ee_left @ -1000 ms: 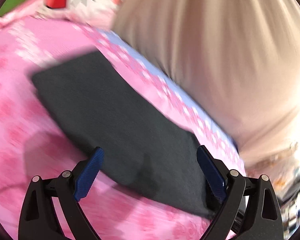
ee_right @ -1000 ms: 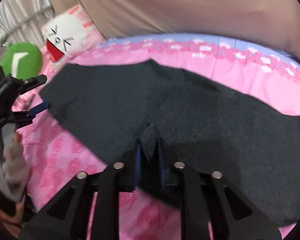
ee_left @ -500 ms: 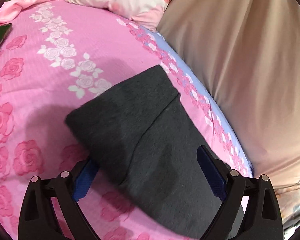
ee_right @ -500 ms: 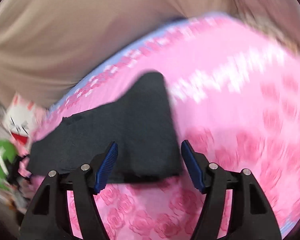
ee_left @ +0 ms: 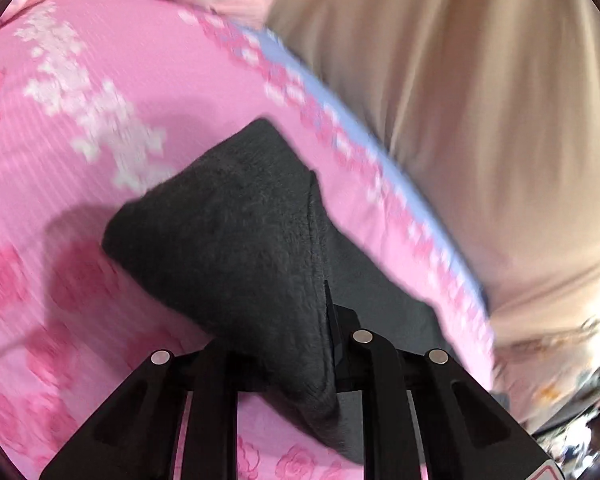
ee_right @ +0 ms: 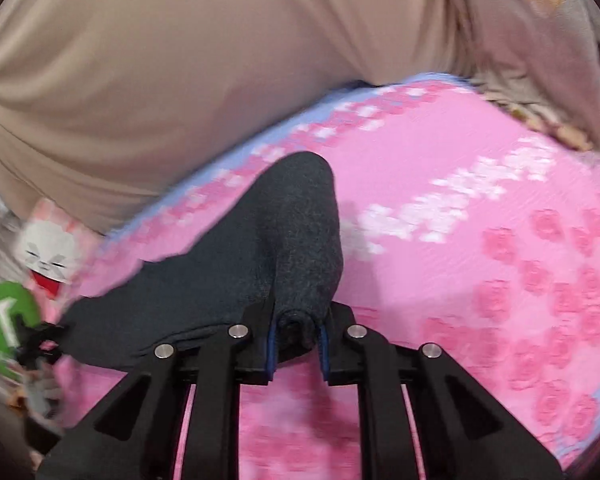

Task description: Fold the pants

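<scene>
Pants [ee_left: 220, 232], dark grey and fleecy, lie on a bed [ee_left: 80, 140] covered in a pink rose-print sheet, beside a beige curtain [ee_left: 480, 120]. Left tool [ee_left: 328, 344]: its jaws are closing, with a thick bunch of the cloth's near edge between them; the cloth rises from the sheet in a tented fold. Right tool [ee_right: 298, 344]: its jaws are likewise closing, and a rolled wad of the same cloth sits between the blue pads [ee_right: 271, 344], which press on it. In the right view the pants run off toward a cartoon pillow [ee_right: 48, 256] and a green object [ee_right: 4, 312] at the left edge. Handling, as a judgement: the fabric is soft, limp and light, so it will sag and drape between the two holds instead of keeping any shape; its fuzzy surface should resist slipping. Best hold appears to be at the edges or corners of one end, both layers pinched together, hands kept apart so the cloth hangs taut.
</scene>
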Demonstrator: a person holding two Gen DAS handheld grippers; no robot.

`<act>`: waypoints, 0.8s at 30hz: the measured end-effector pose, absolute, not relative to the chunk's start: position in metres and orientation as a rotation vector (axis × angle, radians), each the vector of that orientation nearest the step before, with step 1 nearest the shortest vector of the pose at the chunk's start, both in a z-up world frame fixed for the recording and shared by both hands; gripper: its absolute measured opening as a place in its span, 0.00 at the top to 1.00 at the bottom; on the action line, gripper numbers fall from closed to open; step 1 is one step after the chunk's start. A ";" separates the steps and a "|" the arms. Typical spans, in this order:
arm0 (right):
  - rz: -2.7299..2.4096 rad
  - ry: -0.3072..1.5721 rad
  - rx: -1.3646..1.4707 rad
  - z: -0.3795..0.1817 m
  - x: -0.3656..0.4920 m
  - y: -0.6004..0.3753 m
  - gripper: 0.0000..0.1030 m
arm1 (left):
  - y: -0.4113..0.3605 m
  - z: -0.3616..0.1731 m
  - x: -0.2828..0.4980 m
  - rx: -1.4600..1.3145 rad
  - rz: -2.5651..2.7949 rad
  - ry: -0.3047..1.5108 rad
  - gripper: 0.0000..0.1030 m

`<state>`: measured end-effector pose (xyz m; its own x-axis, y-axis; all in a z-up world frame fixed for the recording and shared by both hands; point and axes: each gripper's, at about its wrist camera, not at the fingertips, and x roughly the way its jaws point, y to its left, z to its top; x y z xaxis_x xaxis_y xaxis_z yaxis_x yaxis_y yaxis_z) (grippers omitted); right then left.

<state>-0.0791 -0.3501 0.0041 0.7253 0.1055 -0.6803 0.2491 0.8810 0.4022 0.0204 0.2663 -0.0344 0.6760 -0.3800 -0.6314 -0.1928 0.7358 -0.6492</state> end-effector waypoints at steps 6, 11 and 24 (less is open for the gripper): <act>-0.201 0.686 0.353 0.013 -0.097 -0.337 0.62 | 0.268 -0.041 0.022 -0.782 -0.101 0.854 0.83; -0.031 0.562 0.212 0.052 -0.094 -0.282 0.36 | 0.254 -0.022 0.025 -0.724 -0.103 0.806 0.85; 0.069 0.617 0.253 -0.001 -0.090 -0.279 0.33 | 0.019 0.158 -0.019 -0.277 -0.600 0.625 0.86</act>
<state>-0.0895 -0.2789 -0.0012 0.8144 0.1386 -0.5634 0.0116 0.9670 0.2547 -0.0194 0.0187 0.1580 0.6498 -0.6011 -0.4652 0.4396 0.7965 -0.4152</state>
